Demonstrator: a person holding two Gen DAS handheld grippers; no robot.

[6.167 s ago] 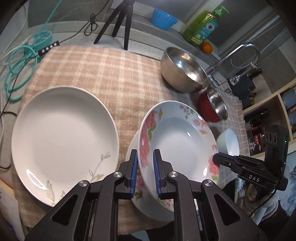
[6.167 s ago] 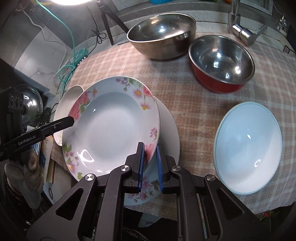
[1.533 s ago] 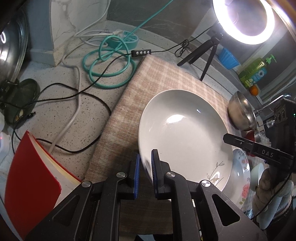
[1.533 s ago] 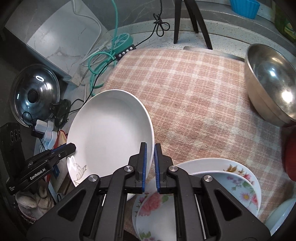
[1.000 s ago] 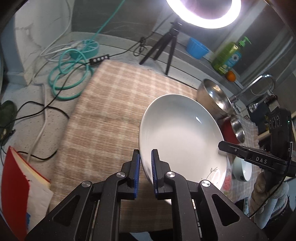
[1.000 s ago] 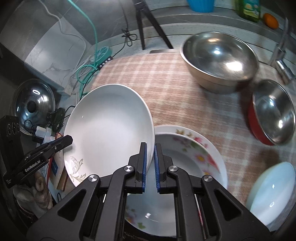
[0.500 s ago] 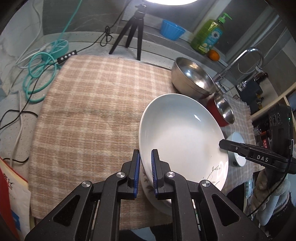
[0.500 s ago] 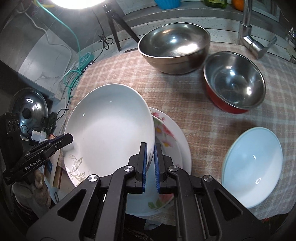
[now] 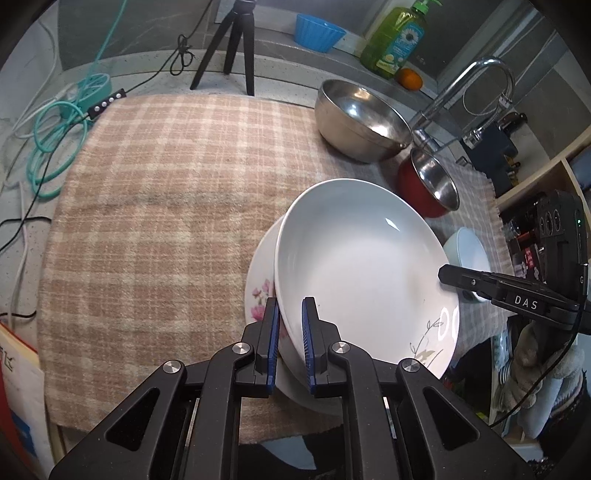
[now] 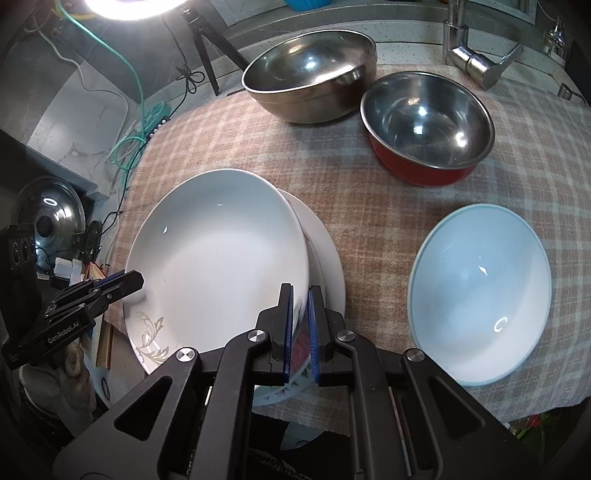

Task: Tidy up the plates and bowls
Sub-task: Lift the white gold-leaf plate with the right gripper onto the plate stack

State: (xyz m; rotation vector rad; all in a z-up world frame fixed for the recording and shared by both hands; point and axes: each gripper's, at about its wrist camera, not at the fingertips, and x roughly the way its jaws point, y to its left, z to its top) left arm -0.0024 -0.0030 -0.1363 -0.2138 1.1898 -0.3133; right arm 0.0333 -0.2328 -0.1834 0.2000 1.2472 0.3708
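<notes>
A large white plate (image 9: 362, 258) (image 10: 218, 258) with a grey leaf sprig hangs over the flowered plates (image 9: 260, 291) (image 10: 325, 254) stacked on the checked cloth (image 9: 166, 184). My left gripper (image 9: 288, 317) is shut on its left rim. My right gripper (image 10: 300, 308) is shut on its right rim. Each gripper shows in the other's view, the right gripper (image 9: 448, 275) and the left gripper (image 10: 131, 278) at opposite edges of the plate. The stack is mostly hidden under the plate; I cannot tell if they touch.
A big steel bowl (image 10: 310, 88), a red steel-lined bowl (image 10: 428, 129) and a pale blue bowl (image 10: 480, 288) sit on the cloth to the right. A tripod (image 9: 229, 48), teal cable (image 9: 55, 136), faucet (image 9: 476, 96), soap bottle (image 9: 395, 40) and blue cup (image 9: 317, 31) ring the back.
Both grippers have carried the white plate rightwards from the cloth's left side until it hangs over the flowered stack, and a little lower. The grips have not changed.
</notes>
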